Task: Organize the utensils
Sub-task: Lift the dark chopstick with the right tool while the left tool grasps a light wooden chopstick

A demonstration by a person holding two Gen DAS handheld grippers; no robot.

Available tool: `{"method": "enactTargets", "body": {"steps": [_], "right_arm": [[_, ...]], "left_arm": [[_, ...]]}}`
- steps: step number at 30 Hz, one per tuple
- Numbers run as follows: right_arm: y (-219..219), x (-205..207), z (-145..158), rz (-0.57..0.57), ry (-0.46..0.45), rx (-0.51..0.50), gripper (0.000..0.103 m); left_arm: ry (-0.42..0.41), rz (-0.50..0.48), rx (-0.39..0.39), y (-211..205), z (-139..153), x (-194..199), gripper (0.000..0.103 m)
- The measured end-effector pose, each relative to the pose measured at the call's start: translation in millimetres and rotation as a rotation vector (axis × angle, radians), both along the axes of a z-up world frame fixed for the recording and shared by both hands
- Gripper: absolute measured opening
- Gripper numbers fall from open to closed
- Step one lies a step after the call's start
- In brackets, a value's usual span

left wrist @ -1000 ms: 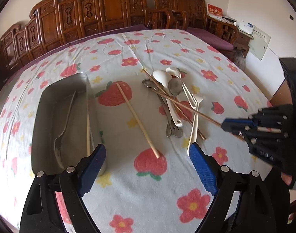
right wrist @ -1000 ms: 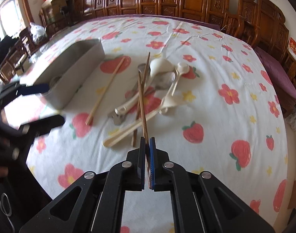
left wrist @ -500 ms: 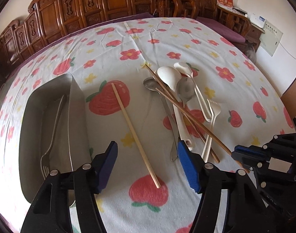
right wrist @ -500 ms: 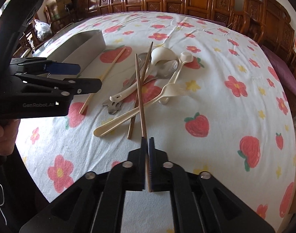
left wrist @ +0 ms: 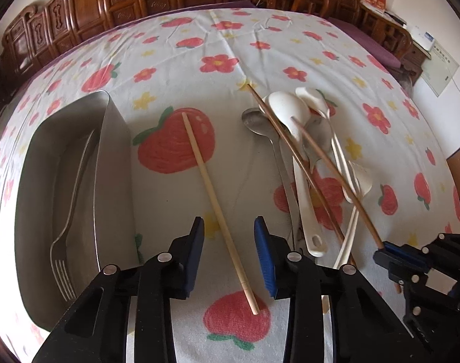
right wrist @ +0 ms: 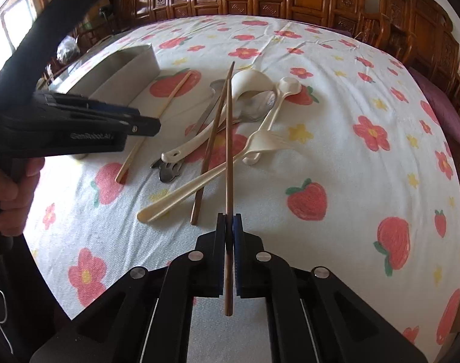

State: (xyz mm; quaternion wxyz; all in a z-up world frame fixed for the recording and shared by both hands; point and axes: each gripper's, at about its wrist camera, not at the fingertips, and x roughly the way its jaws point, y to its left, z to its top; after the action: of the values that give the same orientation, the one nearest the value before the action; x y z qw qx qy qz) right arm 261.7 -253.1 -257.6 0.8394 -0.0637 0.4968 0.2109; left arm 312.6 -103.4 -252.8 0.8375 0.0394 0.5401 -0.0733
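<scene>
Now, far out to the left of the left hand-held gripper [left wrist: 229,252] sits the metal tray [left wrist: 115,157] with a fork [left wrist: 68,211] lying inside, and that is the likely drop-off. This left hand-held gripper is spread wide, straddling the pale chopstick [left wrist: 215,202] on the worktop [left wrist: 245,54] without touching it yet; close off-centre and the thin stick could roll away or tip up at its far end. Further right, the heap: a white ladle [left wrist: 293,139], a metal spoon [left wrist: 260,127] and a second dark chopstick [right wrist: 210,148] crossing each other. Right again, the right hand-held gripper [right wrist: 229,236] is clenched on the dark chopstick [right wrist: 228,151] near its tail, the long end reaching over the heap. Held so far back it may pivot, and a low swing could snag the ladle and scatter the heap.
</scene>
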Motion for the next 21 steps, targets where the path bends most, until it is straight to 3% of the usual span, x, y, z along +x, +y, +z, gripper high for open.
{"method": "enactTargets", "body": {"steps": [3,6,11,14,21], "right_arm": [[-3.3,-0.9,7.5,-0.013,-0.012,0.02,0.006],[-5.9,-0.9,16.7,-0.021,-0.025,0.04,0.006],[-6.9,-2.0,23.8,-0.027,-0.034,0.049,0.006],[-7.5,-2.8,25.8,-0.03,-0.035,0.051,0.006],[-8.3,-3.0,30.2,-0.036,-0.04,0.064,0.006]], "left_arm": [[0.017,0.016,0.002,1.7,-2.9,4.3,0.03],[0.038,0.032,0.013,4.0,-7.8,8.5,0.021],[0.033,0.025,0.034,0.8,-7.4,10.4,0.019],[0.036,0.025,0.03,1.3,-7.3,11.4,0.006],[0.029,0.011,0.04,3.9,-1.6,5.3,0.004]]}}
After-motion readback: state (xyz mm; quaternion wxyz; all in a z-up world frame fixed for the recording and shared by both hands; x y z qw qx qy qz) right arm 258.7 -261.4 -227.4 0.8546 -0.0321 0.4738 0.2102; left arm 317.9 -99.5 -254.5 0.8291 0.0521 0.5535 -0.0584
